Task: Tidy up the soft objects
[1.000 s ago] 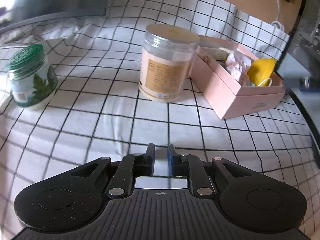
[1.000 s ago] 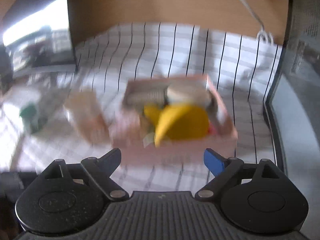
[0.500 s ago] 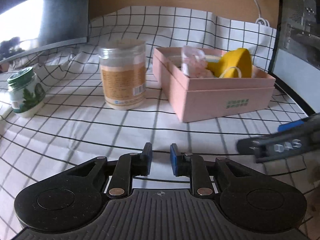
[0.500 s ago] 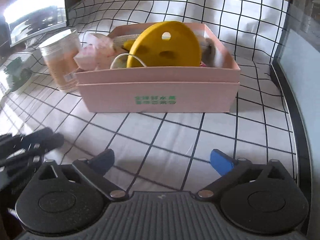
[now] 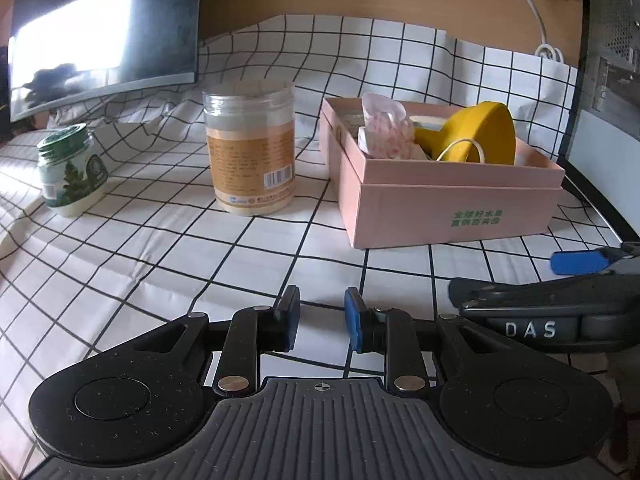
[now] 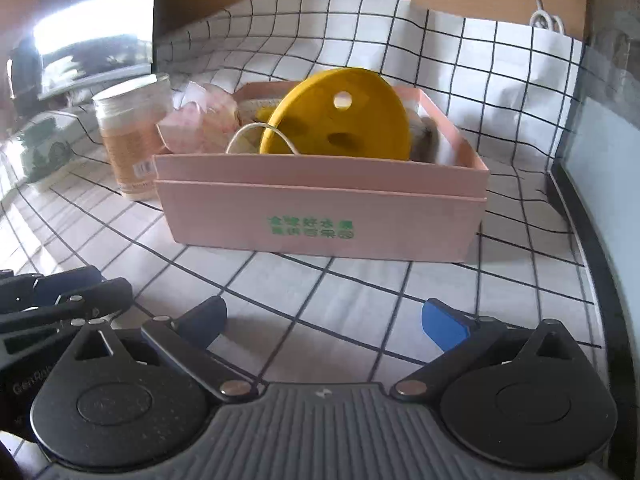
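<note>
Left wrist view: left tool [image 5: 318, 316] low over the checked cloth [image 5: 168, 256] on the worktop, jaws just widened to a narrow gap, nothing between the blue pads, only cloth ahead. Pink box [image 5: 448, 204] to the right and ahead, well apart from the pads, already stocked with a pink-and-white soft bundle [image 5: 386, 130] and a yellow round item [image 5: 486, 132] leaning inside with a pale cord looped off it. Tall clear jar [image 5: 252, 148] just left of the box, not touching; small green-lidded jar [image 5: 70, 168] further left, near the dark monitor [image 5: 100, 28]. Right tool [image 5: 580, 276] entering from the right edge, side-on.

Right wrist view: right tool [image 6: 324, 322] spread wide, empty, aimed squarely at the box's [image 6: 320, 216] long front wall with bare cloth between. Yellow item [image 6: 340, 116] propped upright above the rim, soft bundle [image 6: 200, 120] at the left end, something grey and fuzzy [image 6: 426, 136] at the right end, too hidden to name. Left tool [image 6: 60, 292] visible at lower left.

Judged step: soft things apparently gathered in the box, both tools free; either finishing or lining up on the box itself. Likely next: advance to the box, or press the leaning yellow item down; calls for a wide, level approach without shoving the light box along the cloth.
</note>
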`<state>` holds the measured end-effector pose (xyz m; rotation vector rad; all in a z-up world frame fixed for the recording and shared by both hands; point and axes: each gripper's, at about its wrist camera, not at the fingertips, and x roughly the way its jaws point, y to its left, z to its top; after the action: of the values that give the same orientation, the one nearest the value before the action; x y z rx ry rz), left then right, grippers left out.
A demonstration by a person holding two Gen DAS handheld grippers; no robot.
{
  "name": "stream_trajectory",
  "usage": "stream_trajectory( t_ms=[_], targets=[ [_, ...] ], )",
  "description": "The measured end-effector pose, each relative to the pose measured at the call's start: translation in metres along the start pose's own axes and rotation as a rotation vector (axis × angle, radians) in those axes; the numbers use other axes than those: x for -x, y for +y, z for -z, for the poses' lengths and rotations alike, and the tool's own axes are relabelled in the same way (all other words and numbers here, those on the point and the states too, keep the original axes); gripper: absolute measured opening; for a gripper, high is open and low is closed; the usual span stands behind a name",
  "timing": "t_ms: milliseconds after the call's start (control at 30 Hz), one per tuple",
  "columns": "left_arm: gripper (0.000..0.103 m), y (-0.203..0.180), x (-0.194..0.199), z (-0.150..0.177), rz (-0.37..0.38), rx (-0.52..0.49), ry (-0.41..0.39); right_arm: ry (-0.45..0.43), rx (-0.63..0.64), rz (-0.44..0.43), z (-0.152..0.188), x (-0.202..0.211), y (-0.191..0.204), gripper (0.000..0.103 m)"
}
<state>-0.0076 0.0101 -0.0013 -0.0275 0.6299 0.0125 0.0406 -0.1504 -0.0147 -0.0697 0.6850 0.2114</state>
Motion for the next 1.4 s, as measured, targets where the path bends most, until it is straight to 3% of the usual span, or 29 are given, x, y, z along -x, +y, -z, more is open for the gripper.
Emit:
stream_trajectory(
  t_ms=[1400],
  targets=[
    [0.027, -0.001, -0.0003, -0.0005, -0.005, 0.003, 0.0, -0.011, -0.003, 0.007, 0.0021, 0.0013, 0.001, 0.103]
  ],
)
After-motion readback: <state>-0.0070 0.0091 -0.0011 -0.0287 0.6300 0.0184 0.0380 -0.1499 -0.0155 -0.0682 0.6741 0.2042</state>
